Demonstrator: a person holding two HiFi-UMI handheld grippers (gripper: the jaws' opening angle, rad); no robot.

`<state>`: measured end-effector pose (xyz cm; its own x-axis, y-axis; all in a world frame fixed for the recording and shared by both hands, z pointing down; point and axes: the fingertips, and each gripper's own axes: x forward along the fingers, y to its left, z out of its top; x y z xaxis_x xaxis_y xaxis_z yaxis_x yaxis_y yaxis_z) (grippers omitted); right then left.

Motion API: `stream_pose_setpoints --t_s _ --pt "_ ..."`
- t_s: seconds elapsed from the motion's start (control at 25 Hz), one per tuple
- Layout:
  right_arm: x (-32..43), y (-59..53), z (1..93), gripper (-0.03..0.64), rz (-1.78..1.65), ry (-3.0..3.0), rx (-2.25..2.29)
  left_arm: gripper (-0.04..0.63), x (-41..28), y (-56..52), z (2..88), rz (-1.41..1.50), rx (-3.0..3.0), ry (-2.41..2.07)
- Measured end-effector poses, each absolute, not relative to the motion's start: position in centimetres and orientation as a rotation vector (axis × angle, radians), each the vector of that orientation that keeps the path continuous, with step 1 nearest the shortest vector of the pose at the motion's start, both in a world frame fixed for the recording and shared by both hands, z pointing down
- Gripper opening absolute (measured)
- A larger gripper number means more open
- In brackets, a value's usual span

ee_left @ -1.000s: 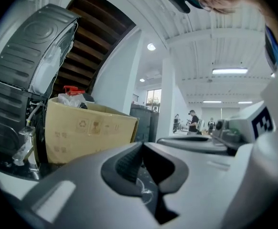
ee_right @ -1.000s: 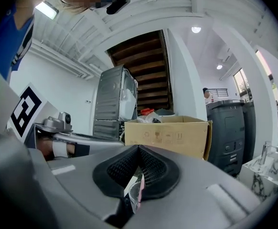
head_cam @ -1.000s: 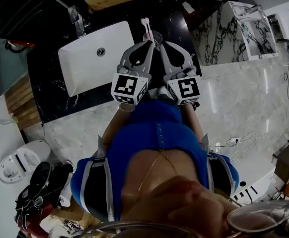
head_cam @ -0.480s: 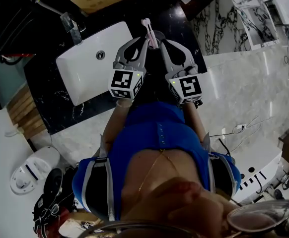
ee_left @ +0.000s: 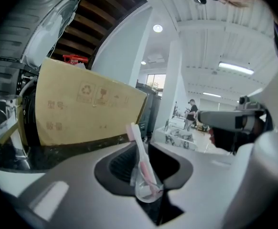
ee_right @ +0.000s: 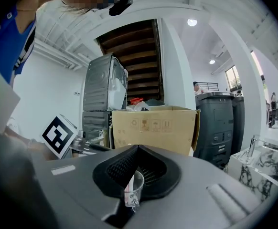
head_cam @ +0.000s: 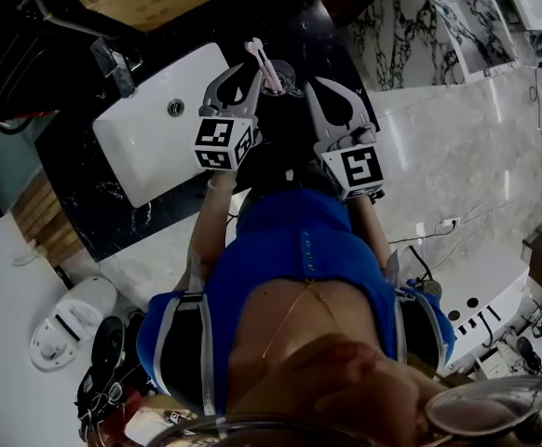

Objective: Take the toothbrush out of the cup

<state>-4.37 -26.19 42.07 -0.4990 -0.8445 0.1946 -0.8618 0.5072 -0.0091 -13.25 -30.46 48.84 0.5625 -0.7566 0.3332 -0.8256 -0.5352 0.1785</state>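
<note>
**Left claw on the brush, cup loose underneath**

Closest in, both claws are poised over the dark tabletop [head_cam: 319, 43]. The left claw [head_cam: 254, 72] is pinched in, and its own view puts the pink toothbrush [ee_left: 139, 157] right at the tips, which look nipped onto the handle about midway. The right claw [head_cam: 316, 84] has its tips drawn together too, on nothing. It hangs just beside the clear cup [ee_right: 133, 188], on the cup's right.

The brush's foot sits in that cup. Its head leans up and away from the person, a touch toward the white sink [head_cam: 150, 133]. So the left claw is the one on the brush, and nothing holds the cup. My call is a pull along the handle, up and out, or the cup may tip. Farthest back stands a cardboard box [ee_left: 81, 109].
</note>
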Motion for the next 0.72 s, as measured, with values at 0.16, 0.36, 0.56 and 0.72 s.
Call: stream_pose_setpoints --t_s 0.16,0.36,0.56,0.72 --pt "-3.1 -26.2 42.9 0.002 0.173 -2.541 1.489 0.097 -12.6 -31.2 50.4 0.35 2.472 -1.238" --pt "-1.9 -26.3 43.3 0.002 0.198 -2.522 1.525 0.098 -12.0 -32.1 51.3 0.377 2.47 -1.207" --pt "-0.9 -26.1 43.7 0.002 0.206 -2.507 1.541 0.049 -11.4 -32.4 51.7 0.378 2.466 -1.206" --pt "-0.5 -26.0 43.5 0.002 0.201 -2.51 1.545 0.026 -11.1 -32.3 51.4 0.369 2.479 -1.208"
